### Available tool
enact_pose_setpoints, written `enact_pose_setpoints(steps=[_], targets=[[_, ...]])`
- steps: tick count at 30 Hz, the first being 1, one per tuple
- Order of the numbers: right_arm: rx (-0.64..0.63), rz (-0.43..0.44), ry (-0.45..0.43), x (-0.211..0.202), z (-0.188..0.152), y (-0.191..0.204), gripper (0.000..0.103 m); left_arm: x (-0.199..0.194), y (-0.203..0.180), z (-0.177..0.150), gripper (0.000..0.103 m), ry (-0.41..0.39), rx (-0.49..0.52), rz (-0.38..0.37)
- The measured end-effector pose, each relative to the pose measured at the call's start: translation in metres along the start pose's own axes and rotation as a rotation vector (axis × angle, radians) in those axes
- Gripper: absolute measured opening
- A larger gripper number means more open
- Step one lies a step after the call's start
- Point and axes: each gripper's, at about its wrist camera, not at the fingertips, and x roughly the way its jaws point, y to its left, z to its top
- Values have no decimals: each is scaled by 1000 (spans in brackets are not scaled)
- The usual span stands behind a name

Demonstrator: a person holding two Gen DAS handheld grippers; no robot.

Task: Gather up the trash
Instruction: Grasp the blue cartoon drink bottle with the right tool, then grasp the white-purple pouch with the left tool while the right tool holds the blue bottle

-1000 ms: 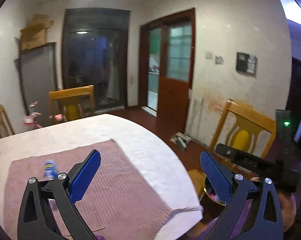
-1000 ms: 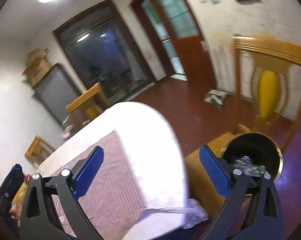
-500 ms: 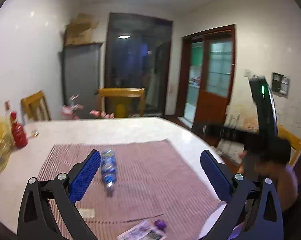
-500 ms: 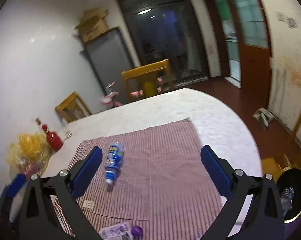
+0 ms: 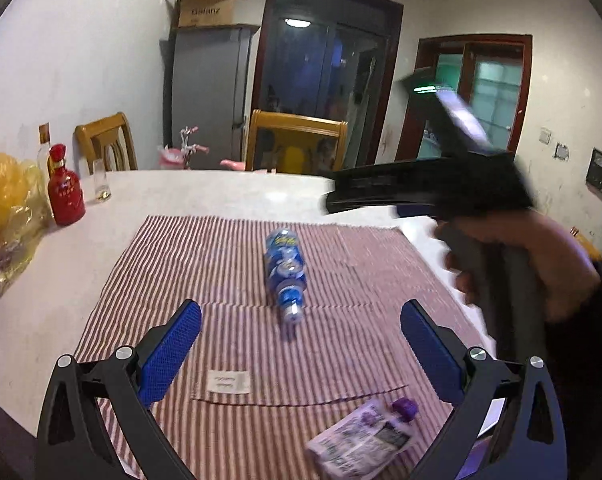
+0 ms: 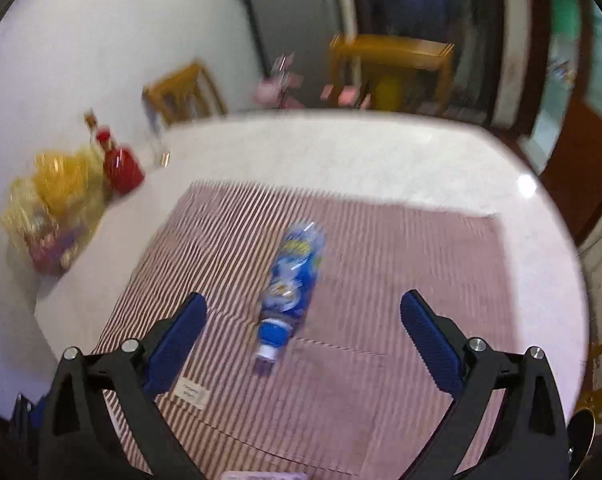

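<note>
An empty plastic bottle with a blue label (image 5: 285, 272) lies on its side on the striped red-and-white cloth (image 5: 189, 264), cap toward me; it also shows in the right wrist view (image 6: 293, 284). A white pouch with a purple cap (image 5: 365, 440) lies on the cloth at the near right. My left gripper (image 5: 301, 352) is open and empty above the cloth, just short of the bottle. My right gripper (image 6: 303, 340) is open and empty, with the bottle's cap between its fingers' line. The right gripper's body and the hand holding it appear blurred in the left wrist view (image 5: 461, 192).
The round white table (image 5: 221, 192) carries a red bottle (image 5: 65, 196), a small glass (image 5: 101, 186) and a yellow plastic bag (image 5: 5, 216) at the left. Wooden chairs (image 5: 297, 144) stand behind it. A black bin's rim (image 6: 581, 440) shows at the lower right.
Both grippers have swung left from the bin and chair side toward the table and come closer to the bottle. Both stayed open and empty.
</note>
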Motion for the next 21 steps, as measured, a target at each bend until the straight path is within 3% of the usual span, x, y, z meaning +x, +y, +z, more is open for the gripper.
enact_pose_setpoints(steps=[3, 5, 7, 9, 12, 13, 18, 21], targets=[[-6, -51, 161, 74, 17, 9, 90, 6, 12, -6, 97, 22, 4, 14], [10, -78, 246, 113, 17, 13, 78, 7, 19, -9, 97, 33, 4, 18], [24, -117, 307, 139, 12, 14, 71, 8, 25, -12, 97, 42, 3, 17], [43, -124, 336, 153, 5, 15, 71, 9, 27, -13, 97, 46, 8, 19], [35, -126, 335, 160, -3, 16, 66, 10, 29, -13, 97, 51, 19, 21], [4, -155, 322, 158, -6, 19, 54, 12, 29, -13, 97, 54, 22, 19], [3, -118, 308, 150, -16, 14, 54, 14, 29, -14, 97, 67, 41, 11], [19, -98, 243, 116, -20, 3, 54, 12, 27, -14, 97, 73, 51, 16]])
